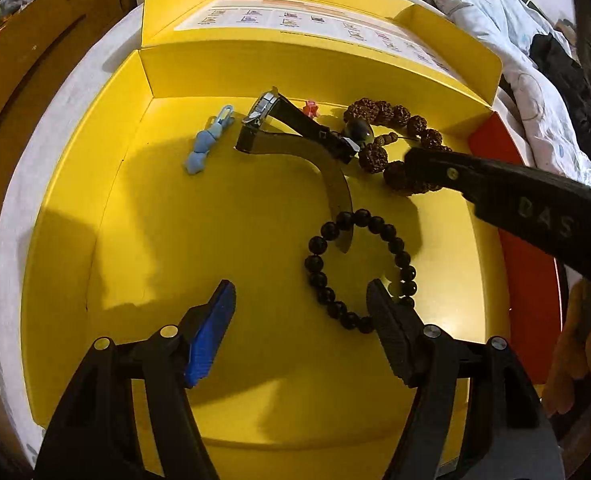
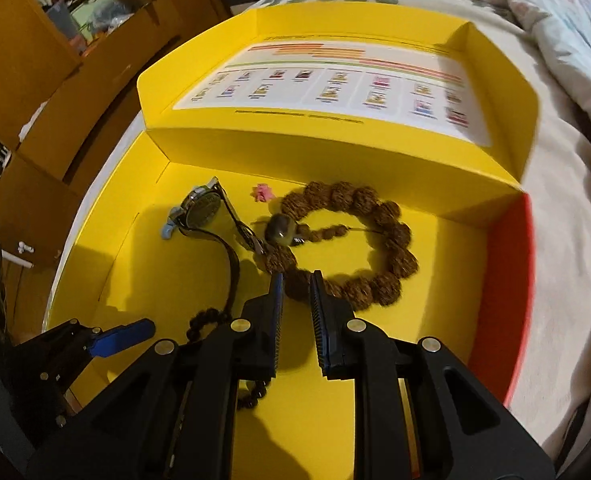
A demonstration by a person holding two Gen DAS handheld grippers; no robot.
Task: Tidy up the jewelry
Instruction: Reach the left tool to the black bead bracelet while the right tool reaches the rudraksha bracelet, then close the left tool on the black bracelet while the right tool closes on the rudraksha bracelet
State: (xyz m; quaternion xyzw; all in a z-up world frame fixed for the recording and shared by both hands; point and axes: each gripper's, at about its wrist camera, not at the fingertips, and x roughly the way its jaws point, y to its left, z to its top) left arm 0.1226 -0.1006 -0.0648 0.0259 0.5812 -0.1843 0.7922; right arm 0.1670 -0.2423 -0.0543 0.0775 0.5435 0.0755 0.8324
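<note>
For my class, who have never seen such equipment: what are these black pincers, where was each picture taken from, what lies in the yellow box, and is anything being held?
The pincers are two hand-held grippers with a camera on each, looking along its fingers. One picture comes from the left gripper, which is open above a black bead bracelet. The other comes from the right gripper, its fingers narrowly apart around a bead of the brown bead bracelet; whether it grips is unclear. In the yellow box also lie a wristwatch, a blue charm and a small pink piece.
</note>
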